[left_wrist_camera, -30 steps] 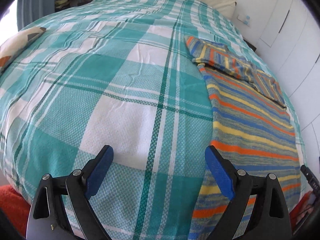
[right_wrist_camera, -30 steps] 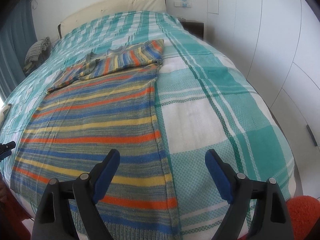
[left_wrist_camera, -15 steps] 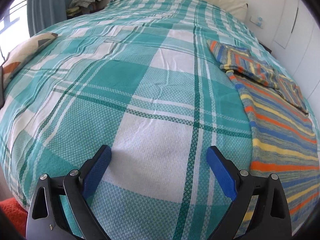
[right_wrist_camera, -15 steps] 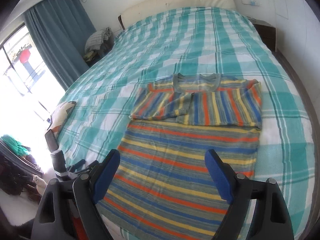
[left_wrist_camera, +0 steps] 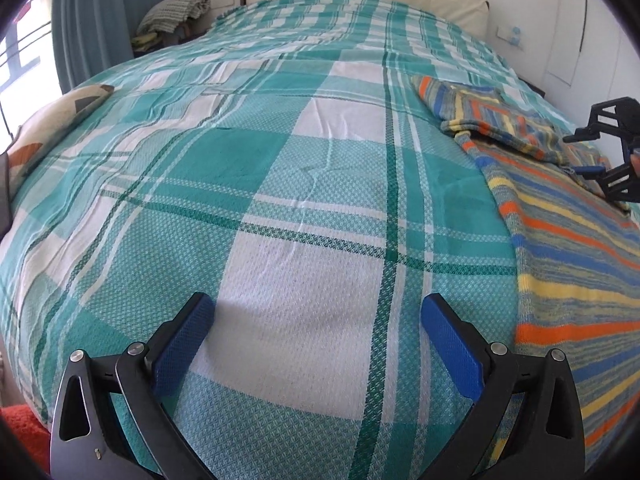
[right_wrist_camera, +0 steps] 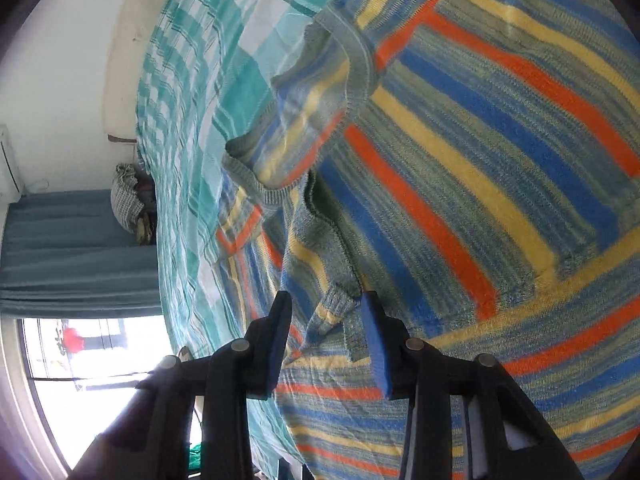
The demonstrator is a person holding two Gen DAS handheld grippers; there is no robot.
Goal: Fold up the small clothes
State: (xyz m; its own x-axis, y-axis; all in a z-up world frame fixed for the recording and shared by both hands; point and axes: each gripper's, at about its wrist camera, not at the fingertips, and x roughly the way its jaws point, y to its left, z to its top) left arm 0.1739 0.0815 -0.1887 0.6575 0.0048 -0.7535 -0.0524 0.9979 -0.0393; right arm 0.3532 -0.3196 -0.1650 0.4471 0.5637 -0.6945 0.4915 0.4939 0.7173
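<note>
The striped sweater (left_wrist_camera: 560,216) lies flat on the bed (left_wrist_camera: 280,184), on the checked teal bedcover, near the side of the bed that faces the white wall. Beside the sweater, toward the curtain (left_wrist_camera: 100,20), a wide part of the bedcover is free. The left gripper (left_wrist_camera: 316,336) hovers over this free part, close to the foot edge of the bed, its jaws spread and opening, with nothing between them. The sweater has orange, blue and yellow stripes, and its sleeves are folded across the chest under the collar. The right gripper (right_wrist_camera: 326,316) is closing around a sleeve cuff (right_wrist_camera: 334,312).
</note>
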